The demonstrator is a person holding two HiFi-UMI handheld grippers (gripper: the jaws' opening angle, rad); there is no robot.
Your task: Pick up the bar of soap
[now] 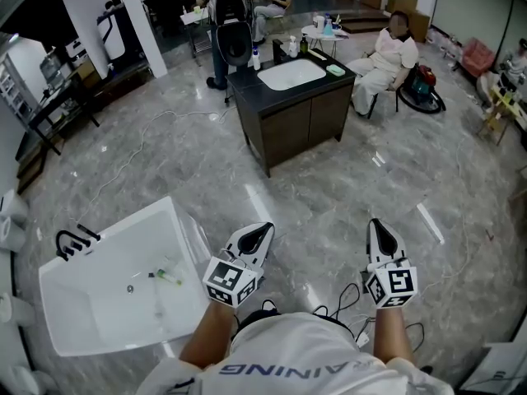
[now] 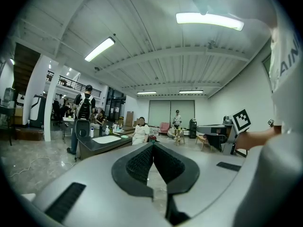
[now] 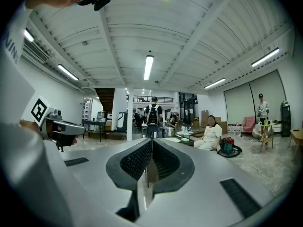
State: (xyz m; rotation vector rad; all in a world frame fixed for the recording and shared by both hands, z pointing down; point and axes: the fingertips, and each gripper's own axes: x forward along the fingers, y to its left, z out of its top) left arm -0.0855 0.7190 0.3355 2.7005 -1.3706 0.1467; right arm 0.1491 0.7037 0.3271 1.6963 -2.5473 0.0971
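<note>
A small pale-green bar of soap (image 1: 335,70) lies on the right end of a dark cabinet counter (image 1: 329,84), beside its white basin (image 1: 291,74), far ahead across the floor. It shows small and distant in both gripper views, as the soap (image 2: 125,136) and the soap (image 3: 184,139). My left gripper (image 1: 262,230) and right gripper (image 1: 376,225) are held close to my body, pointing forward, well short of the counter. In the left gripper view the gripper (image 2: 152,145) has its jaws together with nothing in them. The right gripper (image 3: 152,141) is likewise shut and empty.
A white tub (image 1: 82,303) with a black tap (image 1: 74,241) stands on the floor at my lower left. A seated person (image 1: 387,56) and a red vacuum (image 1: 422,85) are right of the counter, a standing person (image 1: 226,6) behind it. Cables (image 1: 346,299) trail near my feet.
</note>
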